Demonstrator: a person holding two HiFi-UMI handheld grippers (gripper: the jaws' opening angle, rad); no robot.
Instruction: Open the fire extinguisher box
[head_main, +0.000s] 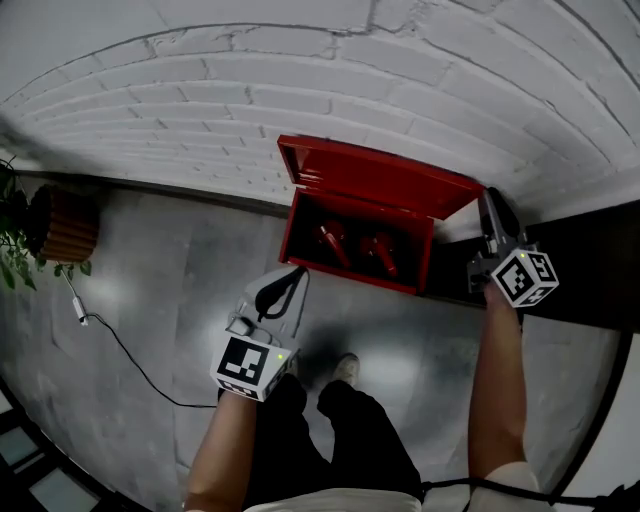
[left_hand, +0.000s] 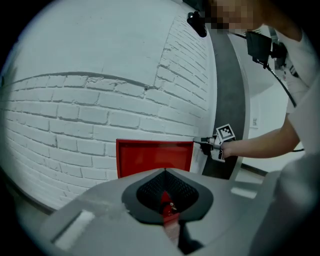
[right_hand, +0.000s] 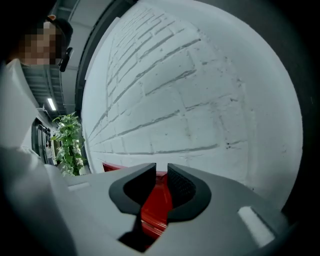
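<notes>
**A:** Where is the fire extinguisher box (head_main: 352, 272) sitting right now?

**B:** It's sitting on the grey floor (head_main: 180, 270), backing onto the white brick wall (head_main: 300, 80). Its lid (head_main: 375, 170) is standing open and leaning back toward the bricks. Two red extinguishers (head_main: 333, 240) are lying side by side inside.

**A:** And the right claw, what's it doing?

**B:** The right claw (right_hand: 161, 176) is reaching in at the lid's right-hand end. Its jaws are standing only a narrow gap apart, and the lid's red edge is filling that gap. It's pinching the lid there, with a pad on each side.

**A:** The left one?

**B:** The left claw (left_hand: 165, 172) is hovering near the box's front left corner. Its jaws are pressing together at the tips and gripping nothing. Only a sliver of red is showing through the slit lower down between the pads. It's pointing at the inside of the open lid.

**A:** Anything else around?

**B:** A potted plant (head_main: 62, 225) is standing along the wall to the left, well apart from the box.
</notes>
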